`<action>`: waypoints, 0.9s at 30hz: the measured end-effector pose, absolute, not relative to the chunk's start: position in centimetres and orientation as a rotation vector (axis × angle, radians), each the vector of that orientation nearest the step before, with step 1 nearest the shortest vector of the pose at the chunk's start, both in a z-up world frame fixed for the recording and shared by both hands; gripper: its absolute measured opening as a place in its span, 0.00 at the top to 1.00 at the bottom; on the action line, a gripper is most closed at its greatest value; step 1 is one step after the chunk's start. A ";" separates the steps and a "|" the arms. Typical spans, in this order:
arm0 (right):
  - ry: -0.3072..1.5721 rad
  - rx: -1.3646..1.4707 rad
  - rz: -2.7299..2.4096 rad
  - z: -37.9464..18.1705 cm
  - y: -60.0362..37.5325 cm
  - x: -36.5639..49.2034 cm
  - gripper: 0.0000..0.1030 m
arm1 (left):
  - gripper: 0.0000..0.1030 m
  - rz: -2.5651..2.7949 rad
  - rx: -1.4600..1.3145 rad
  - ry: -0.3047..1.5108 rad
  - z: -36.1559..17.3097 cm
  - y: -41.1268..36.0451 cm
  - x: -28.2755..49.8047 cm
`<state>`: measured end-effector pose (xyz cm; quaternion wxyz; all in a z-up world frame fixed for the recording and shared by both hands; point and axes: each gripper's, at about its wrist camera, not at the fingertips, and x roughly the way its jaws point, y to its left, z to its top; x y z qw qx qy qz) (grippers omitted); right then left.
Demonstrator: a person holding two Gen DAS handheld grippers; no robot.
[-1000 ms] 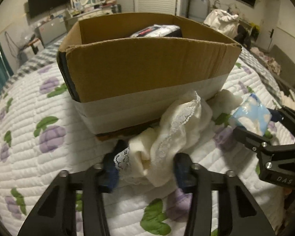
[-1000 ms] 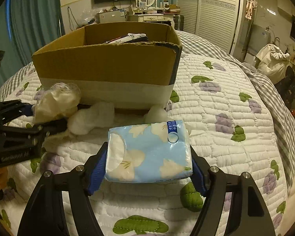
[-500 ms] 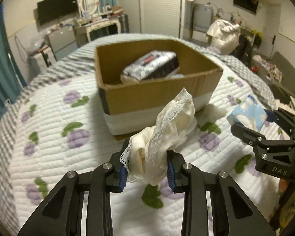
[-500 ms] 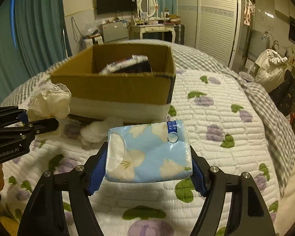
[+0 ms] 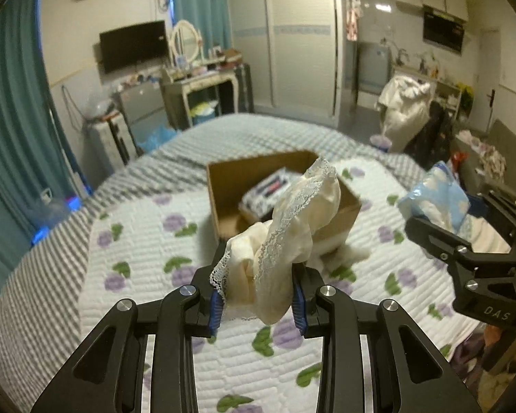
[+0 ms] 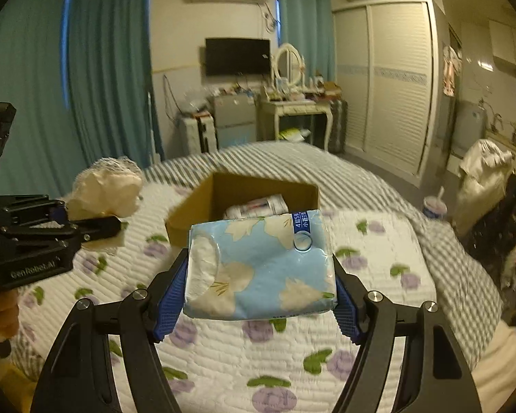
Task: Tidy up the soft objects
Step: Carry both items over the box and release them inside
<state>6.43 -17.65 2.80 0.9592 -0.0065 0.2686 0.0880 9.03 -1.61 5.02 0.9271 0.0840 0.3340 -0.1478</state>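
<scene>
My left gripper point(image 5: 258, 304) is shut on a cream lace-trimmed cloth point(image 5: 292, 234) and holds it high above the bed; the cloth also shows in the right wrist view point(image 6: 103, 189). My right gripper point(image 6: 259, 301) is shut on a blue flowered tissue pack point(image 6: 261, 268), also held high; the pack shows at the right of the left wrist view point(image 5: 437, 196). An open cardboard box point(image 5: 223, 189) sits on the bed ahead and below both grippers, with a wrapped pack point(image 6: 258, 204) inside. A white fluffy piece point(image 5: 347, 253) lies by the box's near side.
The bed has a white quilt with purple grape print point(image 5: 148, 241) and a grey striped cover point(image 5: 51, 268) beyond. A dressing table point(image 6: 292, 110), a wardrobe point(image 6: 388, 82) and teal curtains point(image 6: 103, 86) stand at the room's far side. Clothes are piled to the right point(image 5: 406, 110).
Both grippers have risen well above the bed with their loads. The box now looks smaller and lower, and its inside is in view.
</scene>
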 end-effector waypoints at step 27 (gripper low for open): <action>0.683 0.106 0.204 -3.6 -18.6 24.3 0.29 | 0.70 -0.242 0.198 0.800 -2.9 -4.2 23.1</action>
